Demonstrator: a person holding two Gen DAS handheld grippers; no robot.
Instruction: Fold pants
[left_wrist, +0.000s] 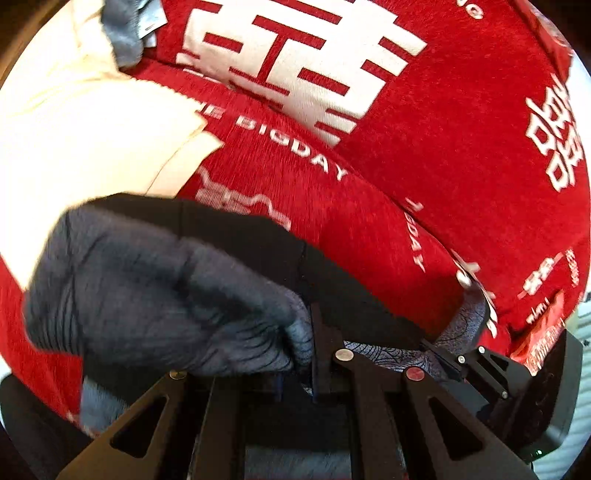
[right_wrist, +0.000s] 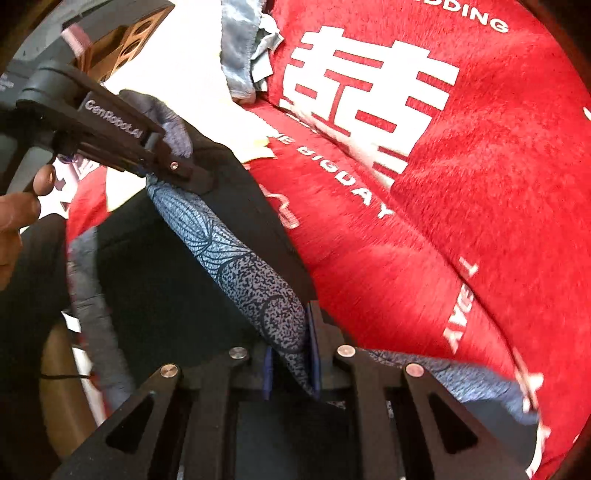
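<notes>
The pants (left_wrist: 147, 284) are dark, with a blue-grey patterned band (right_wrist: 243, 269) along the edge. They hang bunched over a red printed cloth (left_wrist: 443, 147). My left gripper (left_wrist: 299, 354) is shut on a fold of the pants, seen from the right wrist view (right_wrist: 184, 173) at upper left. My right gripper (right_wrist: 291, 354) is shut on the patterned band, which stretches taut between the two grippers. It shows at the lower right of the left wrist view (left_wrist: 458, 354).
The red cloth (right_wrist: 443, 221) with large white characters covers the surface. A cream-white fabric (left_wrist: 74, 122) lies at the left, with a grey-blue garment (right_wrist: 240, 48) at the far end. A hand (right_wrist: 18, 206) holds the left gripper's handle.
</notes>
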